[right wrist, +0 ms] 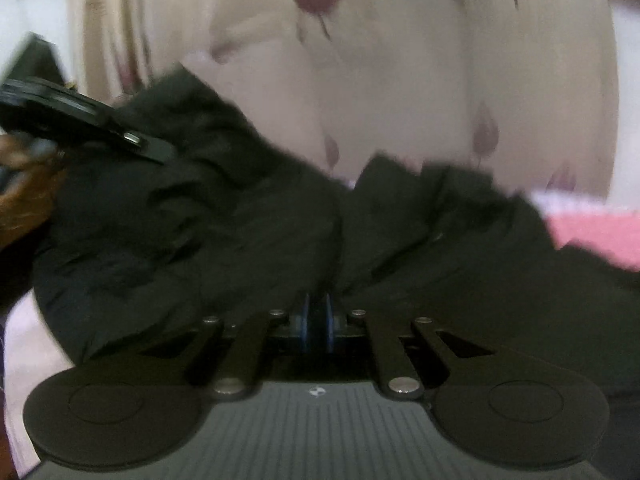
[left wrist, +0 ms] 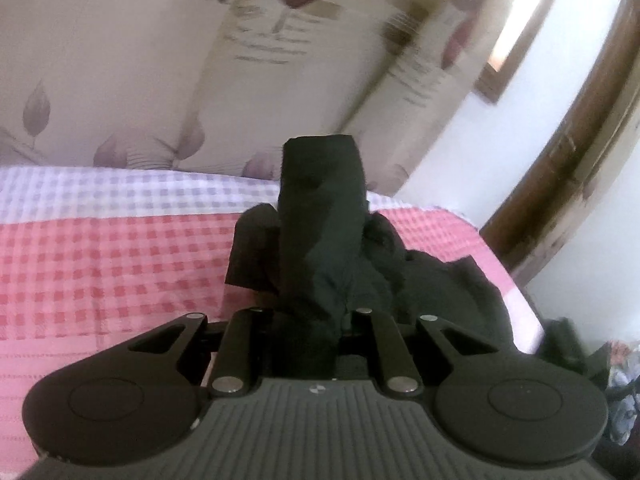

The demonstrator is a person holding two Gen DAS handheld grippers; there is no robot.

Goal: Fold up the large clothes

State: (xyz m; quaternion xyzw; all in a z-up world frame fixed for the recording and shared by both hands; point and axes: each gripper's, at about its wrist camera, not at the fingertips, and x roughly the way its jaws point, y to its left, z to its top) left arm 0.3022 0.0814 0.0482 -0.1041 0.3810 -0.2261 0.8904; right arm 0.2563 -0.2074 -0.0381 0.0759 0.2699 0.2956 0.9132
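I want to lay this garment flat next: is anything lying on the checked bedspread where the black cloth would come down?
Nothing visible does. Both the left gripper and right gripper are shut on the black garment, and the checked bedspread beside it shows bare. The bed's near right part is hidden by cloth.

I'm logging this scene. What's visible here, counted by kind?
Black garment: 1
Checked bedspread: 1
Flowered curtain: 1
Grippers: 2, the left gripper and the right gripper, both clamped on the garment
Total: 5
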